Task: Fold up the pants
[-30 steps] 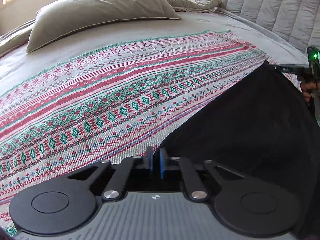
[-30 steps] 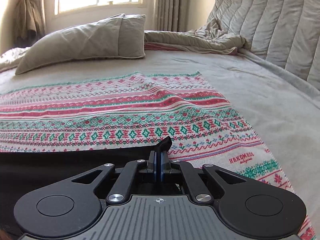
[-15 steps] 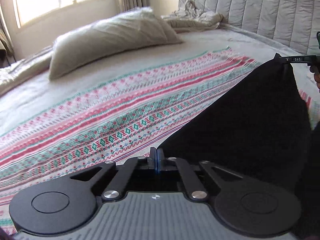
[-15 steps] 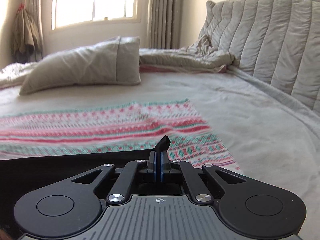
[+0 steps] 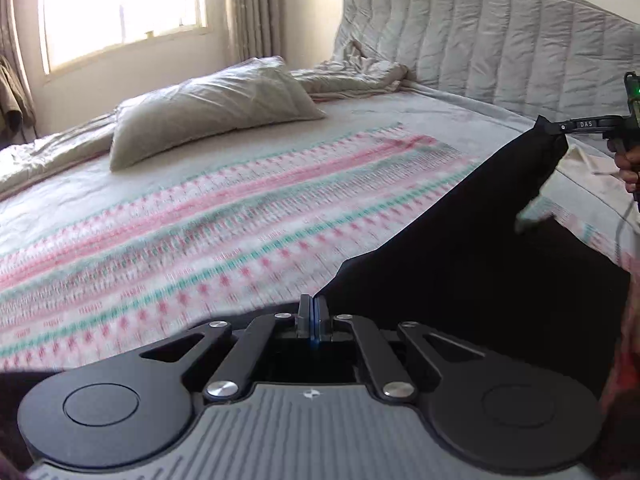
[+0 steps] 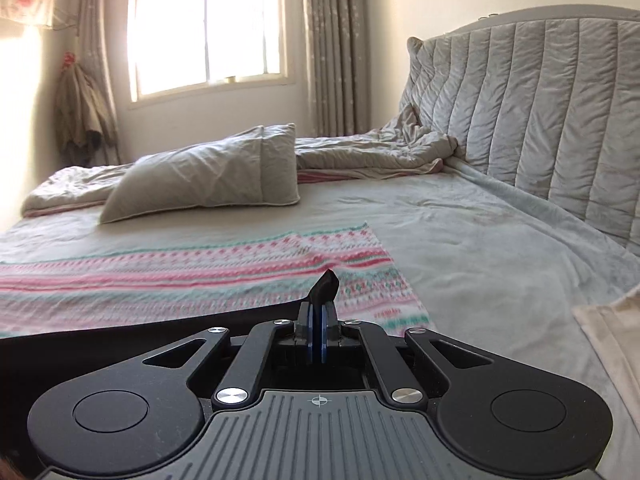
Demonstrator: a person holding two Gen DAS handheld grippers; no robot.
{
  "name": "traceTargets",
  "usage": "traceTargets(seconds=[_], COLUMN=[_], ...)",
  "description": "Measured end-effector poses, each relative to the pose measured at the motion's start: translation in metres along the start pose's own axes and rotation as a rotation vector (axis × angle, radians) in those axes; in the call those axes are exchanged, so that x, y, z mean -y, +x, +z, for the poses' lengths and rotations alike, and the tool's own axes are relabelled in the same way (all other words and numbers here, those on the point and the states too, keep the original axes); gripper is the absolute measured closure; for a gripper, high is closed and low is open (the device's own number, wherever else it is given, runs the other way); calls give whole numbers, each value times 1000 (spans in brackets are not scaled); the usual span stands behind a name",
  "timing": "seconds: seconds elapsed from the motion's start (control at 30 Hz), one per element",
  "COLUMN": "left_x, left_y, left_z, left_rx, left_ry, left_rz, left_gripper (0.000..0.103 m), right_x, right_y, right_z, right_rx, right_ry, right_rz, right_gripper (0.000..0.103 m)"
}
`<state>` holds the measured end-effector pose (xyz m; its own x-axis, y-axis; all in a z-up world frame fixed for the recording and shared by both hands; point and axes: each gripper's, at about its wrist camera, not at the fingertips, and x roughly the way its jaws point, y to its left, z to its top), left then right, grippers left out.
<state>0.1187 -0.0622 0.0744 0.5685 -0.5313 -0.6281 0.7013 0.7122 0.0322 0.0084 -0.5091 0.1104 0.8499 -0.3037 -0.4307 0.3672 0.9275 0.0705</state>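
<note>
**Pants lifted taut between both grippers above the bed**

The pants (image 5: 460, 248) are hanging as a dark sheet stretched between the two grippers, held clear above the blanket (image 5: 200, 232). The left gripper (image 5: 313, 312) is clamping one corner, its blue pads pressed together on the cloth. The right gripper (image 6: 319, 320) is pinching the other corner, with a small black tuft of fabric poking up past its closed fingers. In the left view the right gripper (image 5: 560, 127) is showing at the far right edge, the top hem running in a straight slant from it down to the left one.

The pants' lower part is dropping out of sight below both cameras, so where the bottom edge is hanging cannot be told. Ahead of the hem, the blanket is lying flat and open, its far edge stopping short of the pillow (image 6: 208, 172). To the right, bare sheet (image 6: 480, 248) is running up to the headboard (image 6: 540, 112). A rumpled quilt (image 6: 372, 152) is bunched by the pillow, well apart from the pants.

Compared with a second ago, both grippers are sitting higher and tilted up: the window (image 6: 208, 28) and curtain (image 6: 336, 40) are now filling the upper views, and the blanket is appearing farther below.
</note>
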Motion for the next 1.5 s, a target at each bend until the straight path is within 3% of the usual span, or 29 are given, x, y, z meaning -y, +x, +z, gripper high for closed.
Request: traceTargets(seconds=[0.43, 0.63, 0.67, 0.8, 0.87, 0.93, 1.0, 1.23, 1.37, 1.5], left_x=[33, 34, 35, 41, 42, 44, 50, 80, 91, 91], left_y=[-21, -15, -15, -23, -28, -34, -41, -32, -10, 10], left_z=[-96, -121, -123, -129, -126, -125, -121, -99, -84, -79], left_rx=[-152, -227, -238, -259, -266, -258, -230, -149, -136, -157], left_ry=[-20, -48, -41, 11, 38, 56, 76, 135, 140, 100], left_rz=[-112, -121, -122, -128, -122, -124, -129, -180, -170, -155], left_gripper=[102, 96, 96, 95, 88, 75, 67, 43, 39, 39], right_x=[35, 45, 46, 53, 57, 63, 70, 101, 109, 104], right_y=[-104, -117, -117, -124, -133, -141, -149, -168, -153, -120], right_z=[-124, -187, -198, -225, -227, -225, -222, -209, -196, -182], right_rx=[-69, -146, -166, -178, -176, -188, -187, -96, -92, -143], right_ry=[91, 168, 181, 246, 275, 294, 303, 474, 531, 497], right_rz=[87, 101, 95, 100, 118, 140, 130, 200, 246, 246], right_gripper=[101, 98, 91, 91, 88, 74, 59, 59, 59, 59])
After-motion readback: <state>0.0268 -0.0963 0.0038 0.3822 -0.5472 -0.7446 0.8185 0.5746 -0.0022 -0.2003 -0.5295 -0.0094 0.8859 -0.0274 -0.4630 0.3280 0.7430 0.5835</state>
